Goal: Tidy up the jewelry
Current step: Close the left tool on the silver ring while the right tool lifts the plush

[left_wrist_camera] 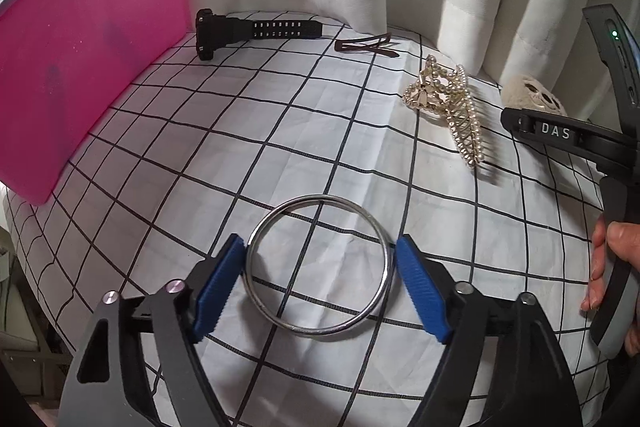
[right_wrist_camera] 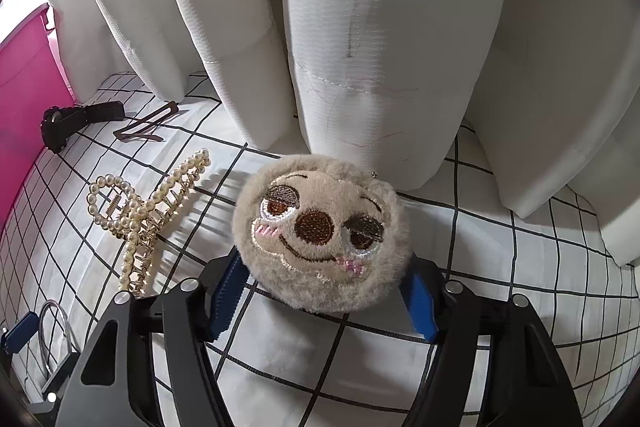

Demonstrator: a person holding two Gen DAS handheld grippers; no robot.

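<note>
A silver bangle (left_wrist_camera: 318, 265) lies on the checked sheet between the blue pads of my left gripper (left_wrist_camera: 320, 251), which is open around it with a small gap on the right. My right gripper (right_wrist_camera: 324, 279) is open around a round beige plush face charm (right_wrist_camera: 320, 233); its pads sit at the charm's sides. A pearl hair claw (left_wrist_camera: 452, 107) (right_wrist_camera: 148, 211), a black watch (left_wrist_camera: 240, 31) (right_wrist_camera: 76, 121) and a brown hair clip (left_wrist_camera: 366, 47) (right_wrist_camera: 144, 127) lie on the sheet.
A pink plastic box (left_wrist_camera: 80, 47) (right_wrist_camera: 24, 99) stands at the left. White padded cushions (right_wrist_camera: 360, 27) line the back. The right gripper's body and the hand holding it (left_wrist_camera: 608, 259) show at the right edge of the left wrist view.
</note>
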